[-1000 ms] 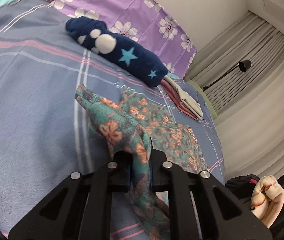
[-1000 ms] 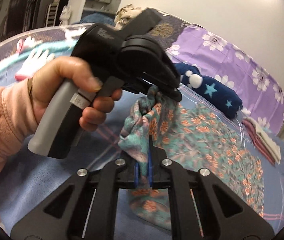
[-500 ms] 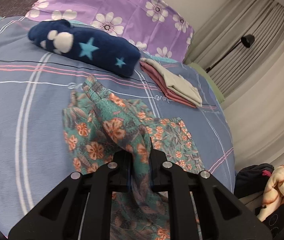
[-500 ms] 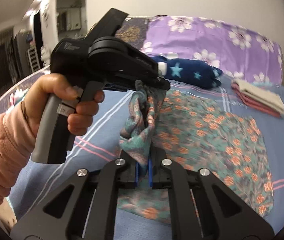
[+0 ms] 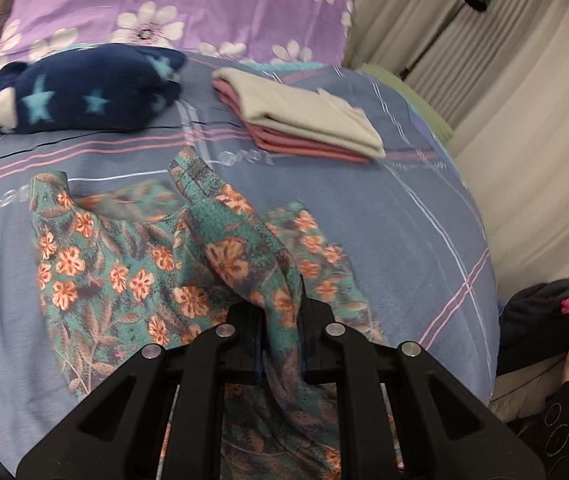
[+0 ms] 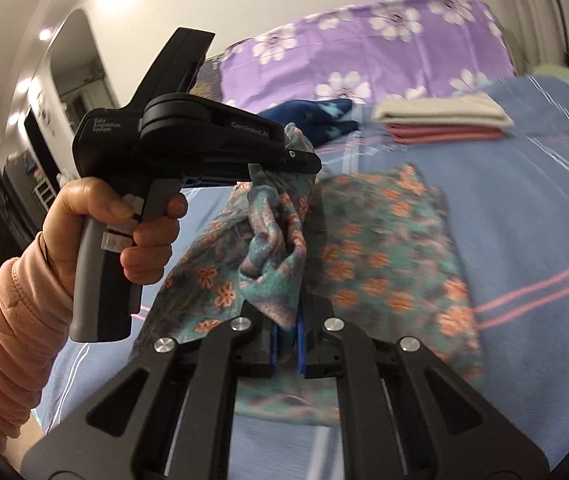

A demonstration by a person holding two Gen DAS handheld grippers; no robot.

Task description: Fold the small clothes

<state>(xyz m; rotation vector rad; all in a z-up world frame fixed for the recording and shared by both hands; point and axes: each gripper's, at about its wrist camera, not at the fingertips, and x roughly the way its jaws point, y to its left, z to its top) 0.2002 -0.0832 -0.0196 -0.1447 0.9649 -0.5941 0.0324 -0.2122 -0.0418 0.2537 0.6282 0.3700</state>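
Note:
A teal garment with orange flowers (image 5: 132,264) lies partly spread on the blue plaid bedspread (image 5: 404,216). My left gripper (image 5: 280,320) is shut on a bunched edge of it, lifted off the bed. In the right wrist view my right gripper (image 6: 286,338) is shut on another bunched edge of the floral garment (image 6: 384,240). The left gripper (image 6: 300,160), held by a hand in a pink sleeve (image 6: 4,320), hangs just ahead of it, cloth draping between the two.
A folded stack of beige and pink clothes (image 5: 304,120) sits at the far side of the bed, beside a rolled navy star-print fleece (image 5: 72,92). A purple flowered pillow (image 5: 172,4) lies behind. Curtains (image 5: 524,120) and the bed's edge are to the right.
Both grippers have carried the garment's edge sideways across the bed; the folded stack and the pillow now sit nearer the middle of both views. Both wrists have rolled. Grips unchanged.

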